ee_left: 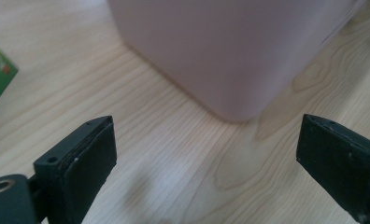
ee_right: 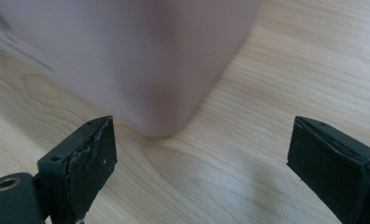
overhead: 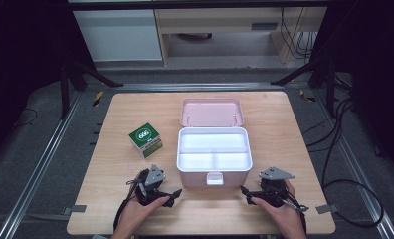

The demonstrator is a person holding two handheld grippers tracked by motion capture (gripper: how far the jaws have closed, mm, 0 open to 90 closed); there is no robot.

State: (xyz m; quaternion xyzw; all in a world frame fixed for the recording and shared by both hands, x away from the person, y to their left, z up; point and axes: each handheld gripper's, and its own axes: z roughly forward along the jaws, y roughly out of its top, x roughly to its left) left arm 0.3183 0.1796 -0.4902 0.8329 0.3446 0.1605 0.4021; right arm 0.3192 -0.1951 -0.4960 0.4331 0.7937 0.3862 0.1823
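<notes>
Two hands come in over the near edge of the pale wooden worktop [overhead: 110, 164], each holding a black hand-held gripper. On the left side, the left hand-held gripper [overhead: 171, 198] rests low over the wood with its jaws spread wide and nothing between them; in the left gripper view its two black pads [ee_left: 87, 161] stand well apart over bare wood grain, with the rounded near-left corner of the box just beyond. On the right side, the right hand-held gripper [overhead: 248, 195] lies the same way, jaws spread and empty, and in the right gripper view the box's near-right corner sits just past the left pad [ee_right: 92, 158]. Between the two tools, a little farther in, stands the pale pink rectangular storage box [overhead: 214, 177] with its lid open; its white inner tray [overhead: 214, 149] is split into one long far compartment and two smaller near ones, and a small white latch [overhead: 214, 179] hangs at the middle of the near wall. Its pink lid [overhead: 211, 112] lies back flat on the far side. Left of the box, apart from it, sits a small green and white cardboard carton [overhead: 146, 140].
</notes>
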